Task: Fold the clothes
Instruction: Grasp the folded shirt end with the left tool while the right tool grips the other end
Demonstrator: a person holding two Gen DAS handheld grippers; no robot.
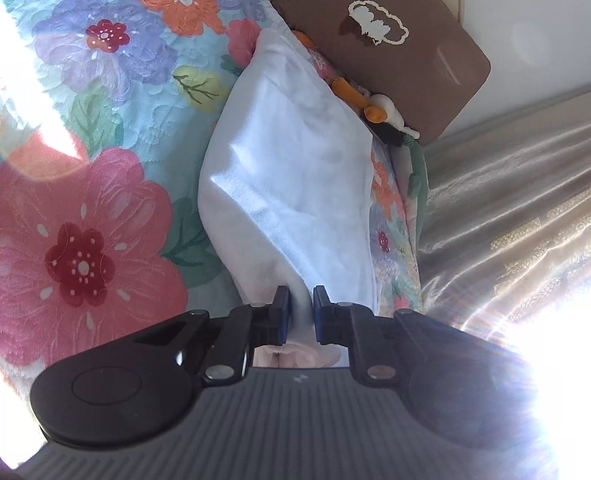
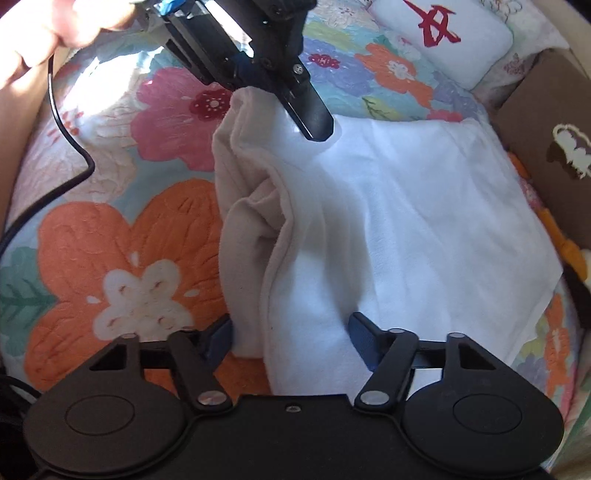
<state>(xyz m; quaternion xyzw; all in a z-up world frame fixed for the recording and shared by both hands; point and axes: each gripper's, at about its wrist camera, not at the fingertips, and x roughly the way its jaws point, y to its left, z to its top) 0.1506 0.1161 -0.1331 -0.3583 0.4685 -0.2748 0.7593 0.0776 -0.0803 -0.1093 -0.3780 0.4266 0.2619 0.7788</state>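
Note:
A white fleece cloth (image 1: 288, 166) lies on the flowered quilt (image 1: 92, 240). My left gripper (image 1: 301, 306) is shut on a pinched fold at the cloth's corner. In the right wrist view the cloth (image 2: 406, 206) lies mostly flat, and its left side is folded over, showing a beige underside. There the left gripper (image 2: 314, 122) reaches down onto the far corner. My right gripper (image 2: 291, 332) stands open over the near edge. The bunched edge lies between its blue pads and does not look squeezed.
A brown box (image 2: 546, 147) stands right of the cloth, with an orange and white toy (image 1: 376, 107) beside it. A white pillow with a red character (image 2: 443, 37) lies at the back. A shiny curtain (image 1: 517, 184) hangs past the bed's edge. A hand (image 2: 55, 26) and a black cable (image 2: 70, 140) are at the far left.

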